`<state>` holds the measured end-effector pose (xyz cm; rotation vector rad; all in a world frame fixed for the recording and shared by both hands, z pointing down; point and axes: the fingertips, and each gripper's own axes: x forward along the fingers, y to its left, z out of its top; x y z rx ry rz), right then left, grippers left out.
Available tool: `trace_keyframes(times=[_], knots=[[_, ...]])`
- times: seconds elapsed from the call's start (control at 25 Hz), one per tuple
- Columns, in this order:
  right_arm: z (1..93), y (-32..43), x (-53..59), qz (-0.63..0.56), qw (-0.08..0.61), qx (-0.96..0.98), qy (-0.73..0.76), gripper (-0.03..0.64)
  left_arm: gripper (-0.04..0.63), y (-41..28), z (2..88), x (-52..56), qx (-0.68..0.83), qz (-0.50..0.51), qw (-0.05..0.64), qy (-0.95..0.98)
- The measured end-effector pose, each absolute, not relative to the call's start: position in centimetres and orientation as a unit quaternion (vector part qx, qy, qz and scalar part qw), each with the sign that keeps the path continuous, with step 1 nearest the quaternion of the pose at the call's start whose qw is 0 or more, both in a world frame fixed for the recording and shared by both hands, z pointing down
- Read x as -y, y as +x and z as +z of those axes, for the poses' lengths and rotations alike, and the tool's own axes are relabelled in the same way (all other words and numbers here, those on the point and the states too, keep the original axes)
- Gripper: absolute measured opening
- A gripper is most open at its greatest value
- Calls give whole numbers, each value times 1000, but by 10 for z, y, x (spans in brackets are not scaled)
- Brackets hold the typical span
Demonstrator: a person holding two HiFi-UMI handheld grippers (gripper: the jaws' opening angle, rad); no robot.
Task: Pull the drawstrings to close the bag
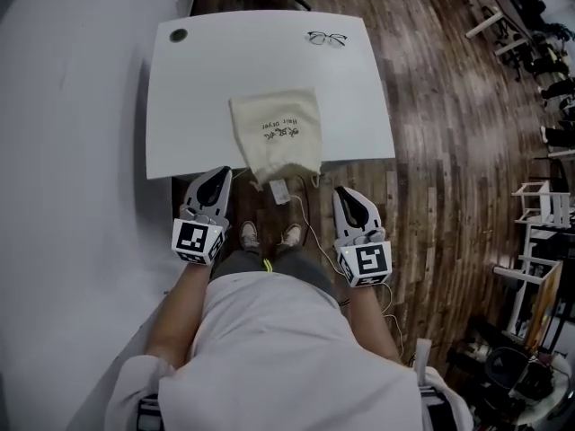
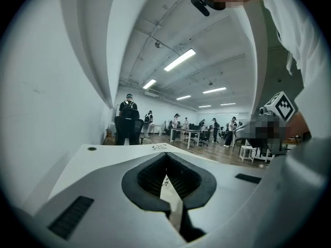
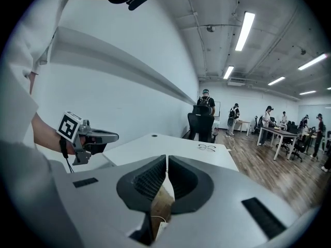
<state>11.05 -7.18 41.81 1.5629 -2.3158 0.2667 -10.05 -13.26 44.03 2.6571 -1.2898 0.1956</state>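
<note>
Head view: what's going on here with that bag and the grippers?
A person stands at the white table, a gripper in each hand. The cream drawstring bag lies at the near edge, cords hanging over it. The left gripper and right gripper are both shut and empty, flanking the bag's near end without touching it. No pulling yet.
</note>
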Motion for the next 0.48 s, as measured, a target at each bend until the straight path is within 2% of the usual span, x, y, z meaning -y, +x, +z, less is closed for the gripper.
trace_keyframes(times=[0.2,0.48], knots=[[456,131,79,101,225,804,541,38,9,-95,471,123,472,108,109,868],[569,128,74,171,302,803,485,40,11,-66,564,106,487,171,159,842]])
